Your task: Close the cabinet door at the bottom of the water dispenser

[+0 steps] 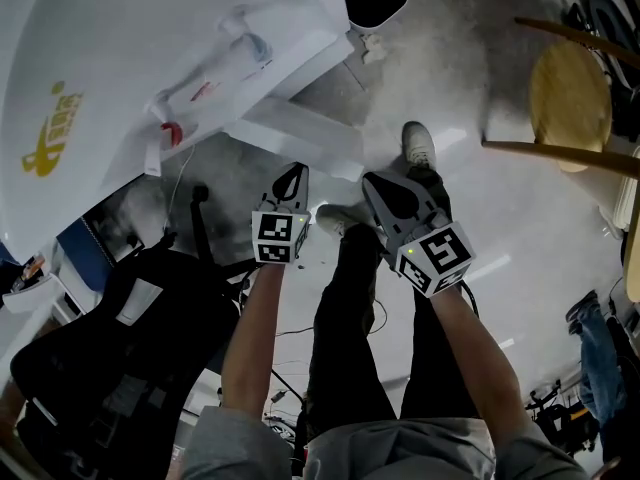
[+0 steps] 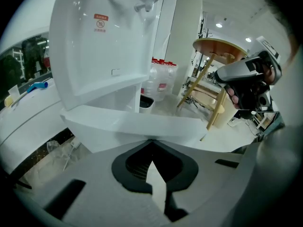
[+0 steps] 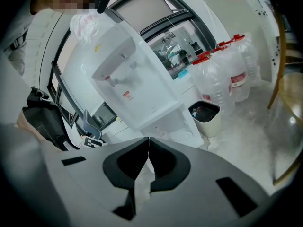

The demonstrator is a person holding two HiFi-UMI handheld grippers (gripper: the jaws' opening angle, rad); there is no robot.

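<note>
The white water dispenser [image 1: 120, 58] fills the upper left of the head view. Its bottom cabinet door [image 1: 300, 133] stands swung out from the body. My left gripper [image 1: 296, 170] is shut and empty, its tips right at the door's edge. In the left gripper view that door [image 2: 132, 124] is a white slab lying across just beyond the closed jaws of the left gripper [image 2: 151, 141]. My right gripper [image 1: 370, 178] is shut on nothing, a little right of the door. In the right gripper view, beyond the right gripper [image 3: 148, 138], the dispenser [image 3: 128, 79] stands further off.
A round wooden stool [image 1: 570, 93] stands at the right. A black chair with a bag [image 1: 120, 368] is at the lower left. A small bin [image 3: 206, 115] and several large water bottles [image 3: 227, 74] sit beside the dispenser. My shoes [image 1: 418, 146] are on the floor below.
</note>
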